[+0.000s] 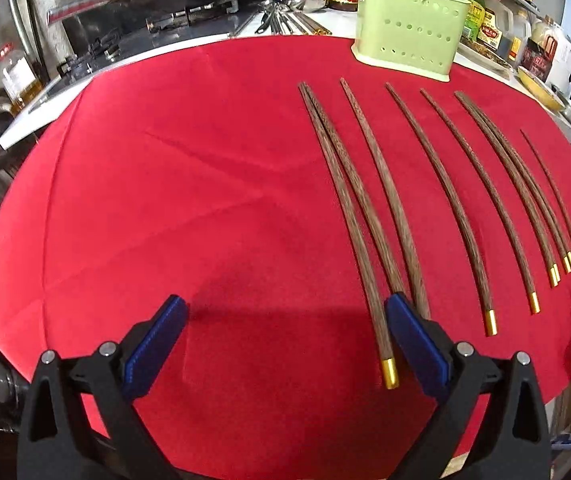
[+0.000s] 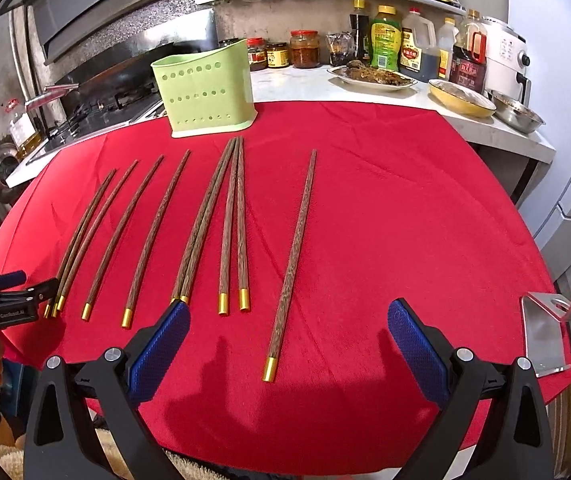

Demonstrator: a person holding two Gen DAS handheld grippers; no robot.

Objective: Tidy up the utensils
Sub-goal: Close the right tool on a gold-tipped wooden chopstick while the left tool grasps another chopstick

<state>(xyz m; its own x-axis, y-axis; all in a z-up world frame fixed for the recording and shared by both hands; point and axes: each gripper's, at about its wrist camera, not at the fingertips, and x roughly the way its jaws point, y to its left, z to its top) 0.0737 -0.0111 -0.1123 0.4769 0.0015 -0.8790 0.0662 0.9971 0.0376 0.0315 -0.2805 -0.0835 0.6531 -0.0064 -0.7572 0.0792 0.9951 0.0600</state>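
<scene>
Left wrist view
Holder: green perforated utensil holder (image 1: 409, 24) upright at upper right on the red cloth (image 1: 165, 200); its inside cannot be seen.
Chopsticks: wooden chopsticks (image 1: 457, 208) lie in a row below the holder, gold caps toward the camera.
Left gripper (image 1: 287, 320): jaws apart, holding nothing.

Right wrist view
Holder: upper left of centre; contents hidden.
Lone chopstick (image 2: 293, 256): lies apart, right of the row.
Dishes: plate (image 2: 373, 76) of food and a steel bowl (image 2: 519, 114) on the surface at upper right.
Right gripper (image 2: 288, 326): jaws apart, holding nothing.

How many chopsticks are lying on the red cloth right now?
10 chopsticks: three bunched far left, two singles beside them, two pairs mid-cloth, one alone on the right. None looks hidden.
</scene>
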